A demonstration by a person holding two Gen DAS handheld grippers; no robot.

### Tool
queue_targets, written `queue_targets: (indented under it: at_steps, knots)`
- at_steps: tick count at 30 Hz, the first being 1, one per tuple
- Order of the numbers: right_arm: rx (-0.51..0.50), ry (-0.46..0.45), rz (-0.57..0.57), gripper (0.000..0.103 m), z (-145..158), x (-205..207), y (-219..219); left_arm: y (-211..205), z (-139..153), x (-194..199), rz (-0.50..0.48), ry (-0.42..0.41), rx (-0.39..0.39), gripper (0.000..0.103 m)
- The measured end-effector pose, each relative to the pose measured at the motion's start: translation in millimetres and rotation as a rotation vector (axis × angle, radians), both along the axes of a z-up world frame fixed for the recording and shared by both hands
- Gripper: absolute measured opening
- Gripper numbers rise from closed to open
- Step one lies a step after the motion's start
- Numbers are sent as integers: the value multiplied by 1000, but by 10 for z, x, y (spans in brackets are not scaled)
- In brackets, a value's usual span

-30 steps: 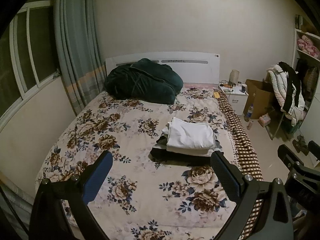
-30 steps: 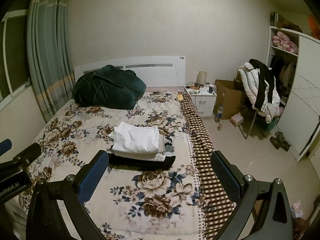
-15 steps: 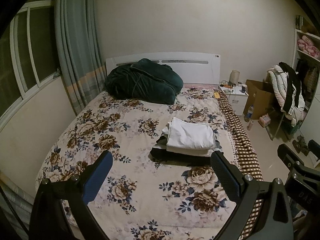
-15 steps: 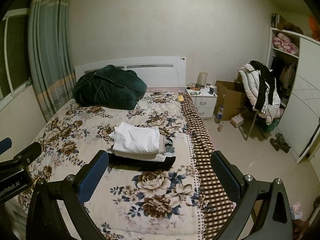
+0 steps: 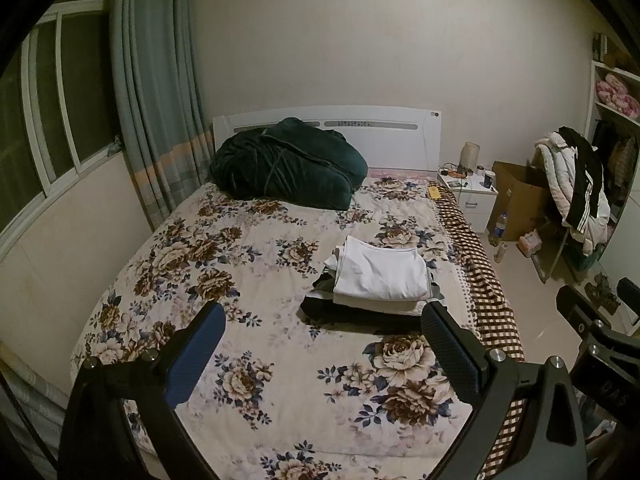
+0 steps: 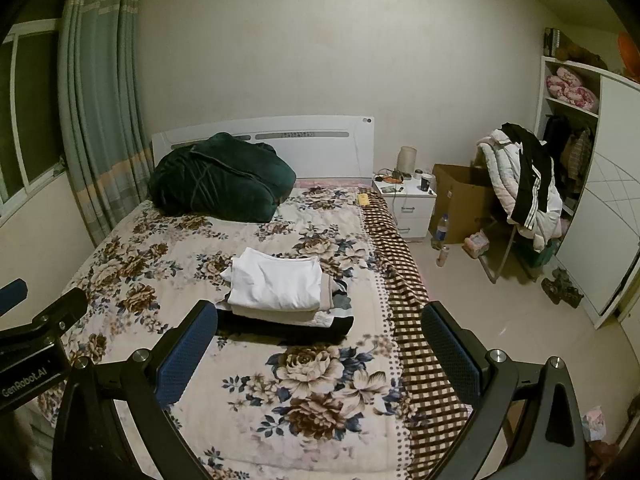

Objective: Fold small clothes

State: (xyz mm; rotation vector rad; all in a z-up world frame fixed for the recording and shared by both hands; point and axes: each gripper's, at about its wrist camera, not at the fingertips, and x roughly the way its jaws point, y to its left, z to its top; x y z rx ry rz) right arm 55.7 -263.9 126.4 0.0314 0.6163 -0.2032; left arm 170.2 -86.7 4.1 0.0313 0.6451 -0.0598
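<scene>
A stack of folded clothes, white garment [image 5: 380, 272] on top, beige and dark pieces beneath, lies on the floral bedspread [image 5: 248, 264] toward the bed's right side; it also shows in the right wrist view [image 6: 278, 284]. My left gripper [image 5: 324, 344] is open and empty, held above the foot of the bed, short of the stack. My right gripper [image 6: 320, 340] is open and empty, also above the foot of the bed, with the stack just beyond its left finger. Each gripper shows at the edge of the other's view.
A dark green blanket bundle [image 5: 288, 164] lies at the headboard. A white nightstand [image 6: 404, 204], cardboard box [image 6: 460, 200], bottles on the floor and a chair heaped with jackets [image 6: 520, 184] stand right of the bed. Curtain and window are at the left.
</scene>
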Motion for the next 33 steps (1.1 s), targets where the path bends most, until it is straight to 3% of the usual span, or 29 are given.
queue_targets:
  at_steps: [33]
  knots:
    - [3, -1, 18, 103, -33, 69, 18, -30, 71, 73, 36, -22, 0, 100]
